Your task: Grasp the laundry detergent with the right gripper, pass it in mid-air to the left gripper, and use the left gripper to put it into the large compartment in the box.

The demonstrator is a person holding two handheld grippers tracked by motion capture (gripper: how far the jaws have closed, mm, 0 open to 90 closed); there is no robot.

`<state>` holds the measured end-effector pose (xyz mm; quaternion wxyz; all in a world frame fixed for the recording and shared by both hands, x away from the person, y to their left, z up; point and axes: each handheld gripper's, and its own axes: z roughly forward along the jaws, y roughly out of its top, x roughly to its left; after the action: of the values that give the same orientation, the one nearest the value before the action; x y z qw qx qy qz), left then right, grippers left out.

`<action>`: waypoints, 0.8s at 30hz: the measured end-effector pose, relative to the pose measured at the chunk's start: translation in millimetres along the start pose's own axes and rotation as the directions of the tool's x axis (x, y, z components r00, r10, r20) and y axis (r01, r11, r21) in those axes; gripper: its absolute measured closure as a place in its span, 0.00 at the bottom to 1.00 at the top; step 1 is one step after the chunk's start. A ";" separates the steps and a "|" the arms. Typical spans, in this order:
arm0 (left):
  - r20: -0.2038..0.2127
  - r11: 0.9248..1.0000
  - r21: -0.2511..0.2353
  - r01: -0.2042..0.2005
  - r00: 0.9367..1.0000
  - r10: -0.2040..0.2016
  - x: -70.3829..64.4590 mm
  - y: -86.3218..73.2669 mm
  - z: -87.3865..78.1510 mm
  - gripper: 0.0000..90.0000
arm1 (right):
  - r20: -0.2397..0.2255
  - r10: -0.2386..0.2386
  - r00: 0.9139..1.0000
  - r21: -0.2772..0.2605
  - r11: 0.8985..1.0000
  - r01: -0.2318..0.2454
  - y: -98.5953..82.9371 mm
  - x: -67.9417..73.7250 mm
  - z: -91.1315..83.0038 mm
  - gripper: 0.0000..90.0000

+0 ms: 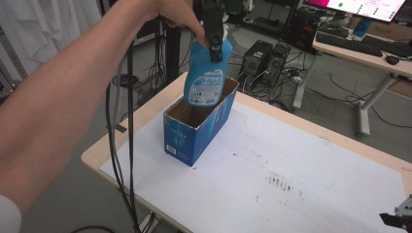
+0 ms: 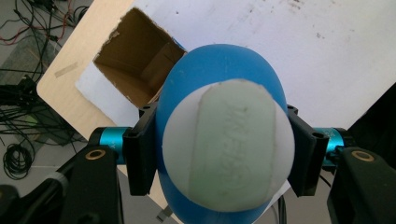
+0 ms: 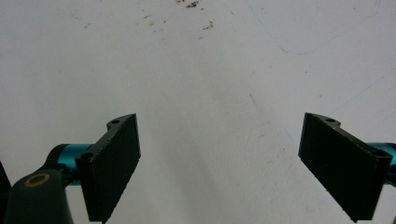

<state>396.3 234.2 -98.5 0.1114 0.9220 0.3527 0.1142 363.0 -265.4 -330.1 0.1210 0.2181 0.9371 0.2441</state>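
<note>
A: Where is the blue bottle point(image 1: 206, 73)?

B: Clamped near its white cap point(image 2: 228, 144) by the left gripper point(image 1: 214, 36), tilted over the open blue box point(image 1: 197, 127). Smooth, rigid plastic, probably slippery and fairly heavy if full.

A: Clearance?

B: The torn cardboard rim point(image 2: 116, 37) is narrow; keep the bottle centred. The right gripper point(image 3: 219, 163) hangs wide open over the white mat point(image 3: 201, 70).

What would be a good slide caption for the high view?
Left gripper holds a blue bottle above the open blue cardboard box on the white-covered table.
</note>
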 end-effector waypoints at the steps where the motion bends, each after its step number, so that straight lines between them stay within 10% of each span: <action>1: 0.003 1.000 0.010 -0.002 1.000 0.002 1.2 -2.1 6.5 0.42 | -0.001 0.000 1.000 0.003 1.000 0.000 0.1 0.1 0.5 0.14; 24: 0.073 0.999 0.040 -0.027 0.997 0.024 9.2 -30.6 92.6 0.42 | 0.008 0.000 1.000 0.022 1.000 0.000 -4.9 2.4 10.4 0.14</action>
<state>410.6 251.1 -194.0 0.1041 0.9320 0.3389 0.0748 362.7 -263.9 -341.8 0.1222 0.2205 0.9392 0.2331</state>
